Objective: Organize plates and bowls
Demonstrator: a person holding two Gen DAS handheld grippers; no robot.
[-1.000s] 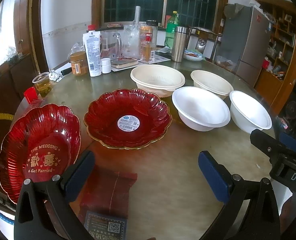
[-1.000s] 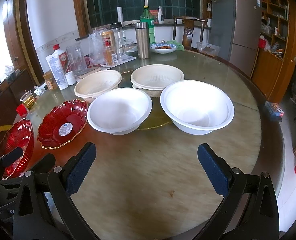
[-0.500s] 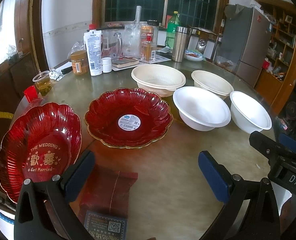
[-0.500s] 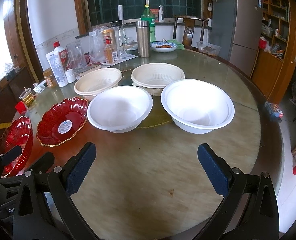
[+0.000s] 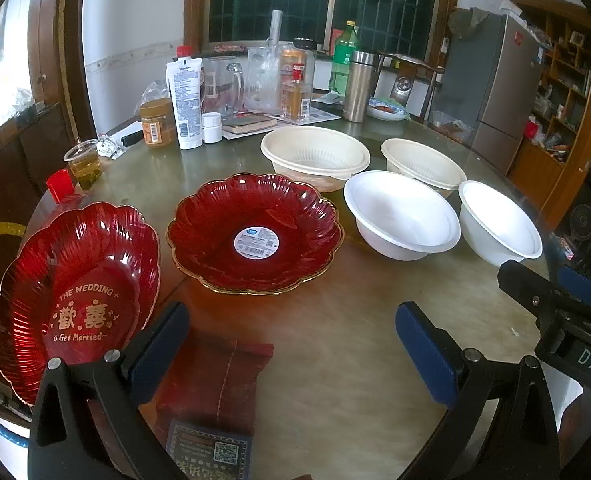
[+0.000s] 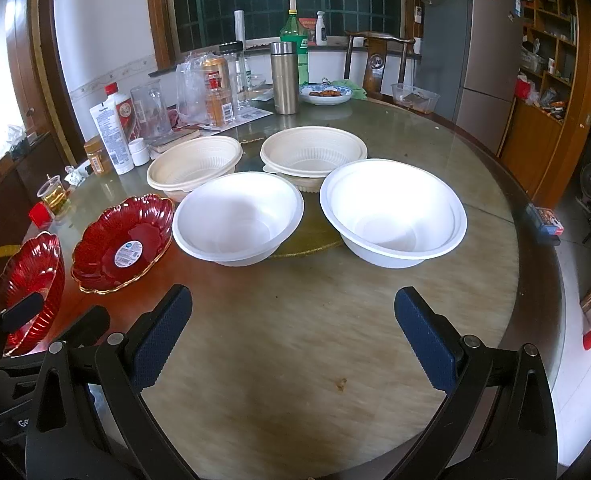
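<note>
- The left tongs (image 5: 291,344) stood wide and empty, low over the near edge of the bench (image 5: 335,360); only this view showed a red packet (image 5: 215,376) below them.
- The right tongs (image 6: 293,332) gaped likewise, holding nothing.
- Two red plates lay rim-up: the wedding plate (image 5: 75,300) nearest left, the stickered plate (image 5: 255,236) beyond.
- Two white bowls (image 6: 237,218) (image 6: 393,212) sat upright mid-bench, two cream bowls (image 6: 195,164) (image 6: 313,152) behind.
</note>
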